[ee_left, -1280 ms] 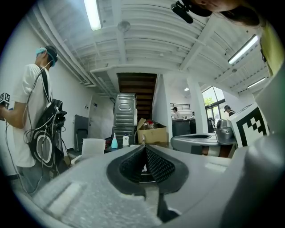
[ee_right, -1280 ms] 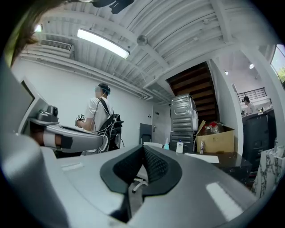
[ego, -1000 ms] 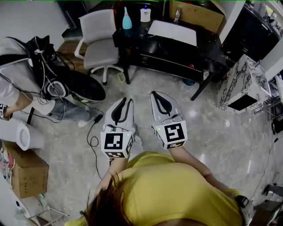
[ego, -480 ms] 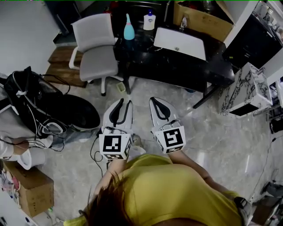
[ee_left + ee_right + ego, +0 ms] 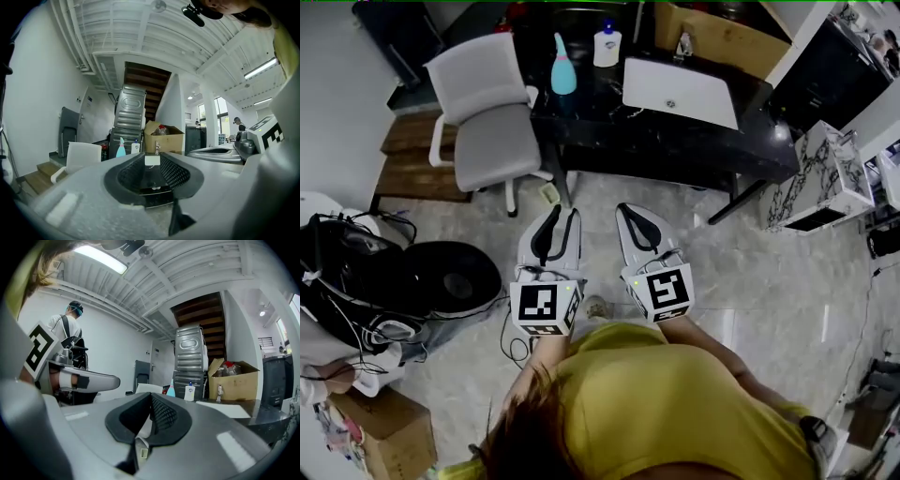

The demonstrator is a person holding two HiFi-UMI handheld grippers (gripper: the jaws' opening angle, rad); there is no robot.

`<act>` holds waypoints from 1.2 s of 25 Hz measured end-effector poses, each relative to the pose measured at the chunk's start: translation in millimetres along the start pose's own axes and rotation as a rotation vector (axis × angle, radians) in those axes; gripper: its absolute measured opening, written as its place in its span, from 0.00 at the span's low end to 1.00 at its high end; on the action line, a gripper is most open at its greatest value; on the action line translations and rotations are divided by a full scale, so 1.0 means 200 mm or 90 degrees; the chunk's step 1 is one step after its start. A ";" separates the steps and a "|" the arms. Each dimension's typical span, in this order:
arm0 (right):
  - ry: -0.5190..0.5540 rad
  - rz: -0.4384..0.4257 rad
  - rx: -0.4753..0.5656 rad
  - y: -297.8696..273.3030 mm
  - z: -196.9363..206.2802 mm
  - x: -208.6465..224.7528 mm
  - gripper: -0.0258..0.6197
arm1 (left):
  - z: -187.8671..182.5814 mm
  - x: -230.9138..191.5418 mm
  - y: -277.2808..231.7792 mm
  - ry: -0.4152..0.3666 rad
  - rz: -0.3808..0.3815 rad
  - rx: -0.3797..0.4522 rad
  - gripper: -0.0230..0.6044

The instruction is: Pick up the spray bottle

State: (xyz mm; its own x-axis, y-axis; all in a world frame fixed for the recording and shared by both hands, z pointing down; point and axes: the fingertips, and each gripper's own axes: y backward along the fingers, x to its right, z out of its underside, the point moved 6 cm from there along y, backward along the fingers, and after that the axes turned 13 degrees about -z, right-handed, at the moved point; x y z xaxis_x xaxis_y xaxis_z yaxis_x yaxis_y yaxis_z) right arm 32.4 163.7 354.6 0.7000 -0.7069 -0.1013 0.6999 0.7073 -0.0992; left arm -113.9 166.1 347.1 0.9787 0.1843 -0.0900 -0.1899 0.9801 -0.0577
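**Item 1, spray bottle**: teal, upright on the dark tabletop, near its left end in the head view. It stands at 12 o'clock from the left gripper, well apart from both grippers and touched by neither.

**Item 2, left gripper**: held level over the floor. Its fingers stand a little apart, having just been opening, with nothing between them.

**Item 3, right gripper**: level, at 3 o'clock of the left gripper and just beside it. Its fingers meet at the tips and are empty.

**Item 4, pump bottle**: white, upright, at 2 o'clock of the spray bottle, near it.

**Item 5, laptop**: white, lid down, flat on the tabletop at 3 o'clock of the spray bottle.

**Item 6, cardboard box**: at 1 o'clock of the laptop, at the tabletop's far edge.

**Item 7, office chair**: grey, on the floor at 9 o'clock of the tabletop.
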 end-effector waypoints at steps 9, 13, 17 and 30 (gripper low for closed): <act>-0.001 0.004 -0.011 -0.13 0.02 0.01 0.04 | 0.06 -0.11 -0.06 0.027 0.011 -0.006 0.23; -0.004 0.000 -0.010 -0.20 0.00 0.03 0.04 | 0.07 -0.15 -0.08 0.032 0.014 -0.015 0.23; -0.008 0.001 0.001 -0.28 -0.03 0.06 0.04 | 0.06 -0.18 -0.13 0.034 0.024 -0.019 0.24; -0.010 -0.016 0.028 -0.57 0.01 0.31 0.04 | 0.06 -0.28 -0.47 0.014 0.017 -0.004 0.24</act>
State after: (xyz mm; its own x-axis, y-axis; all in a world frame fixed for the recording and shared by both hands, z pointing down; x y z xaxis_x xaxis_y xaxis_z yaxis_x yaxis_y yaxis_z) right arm -3.5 38.3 360.8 0.6840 -0.7248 -0.0831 0.7228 0.6887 -0.0573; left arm -150.2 64.4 370.0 0.9712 0.2092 -0.1137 -0.2170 0.9743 -0.0611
